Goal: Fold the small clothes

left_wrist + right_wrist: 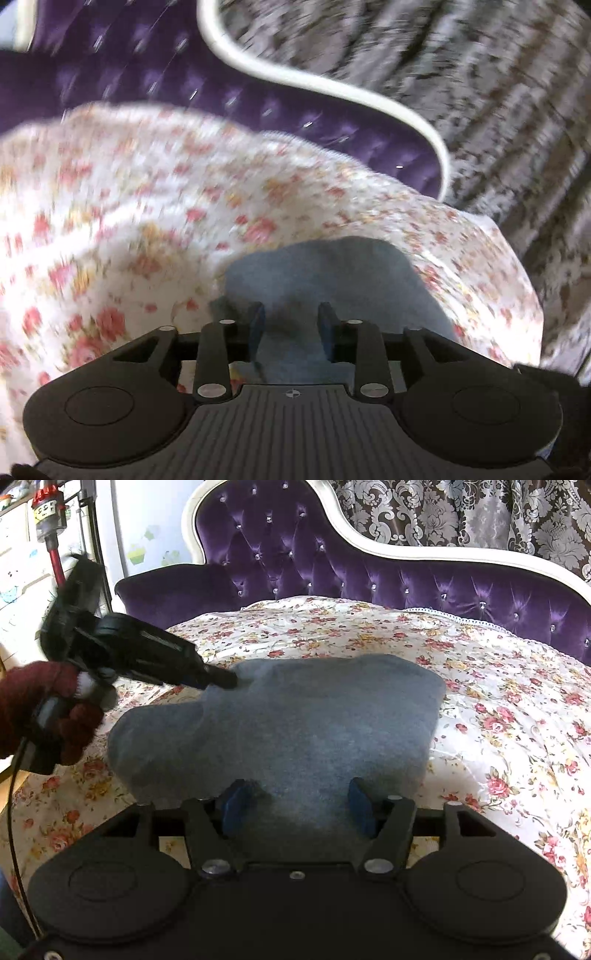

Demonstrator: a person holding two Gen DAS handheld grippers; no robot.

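Garment (295,716) fuzzy matt grey knit; bedspread (498,701) smooth floral cloth; headboard (406,579) glossy purple tufted velvet.

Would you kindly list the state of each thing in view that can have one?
grey garment: lying folded on the floral bedspread, not lifted.
floral bedspread: spread over the bed, lightly rumpled.
left gripper: tips at the garment's far left edge, jaws partly apart over the cloth.
right gripper: jaws apart over the garment's near edge, not pinching.
curtain: drawn shut.

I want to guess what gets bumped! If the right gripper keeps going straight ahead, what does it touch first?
Probably the soft grey folded garment: it lies right before the right gripper on the floral bedspread.
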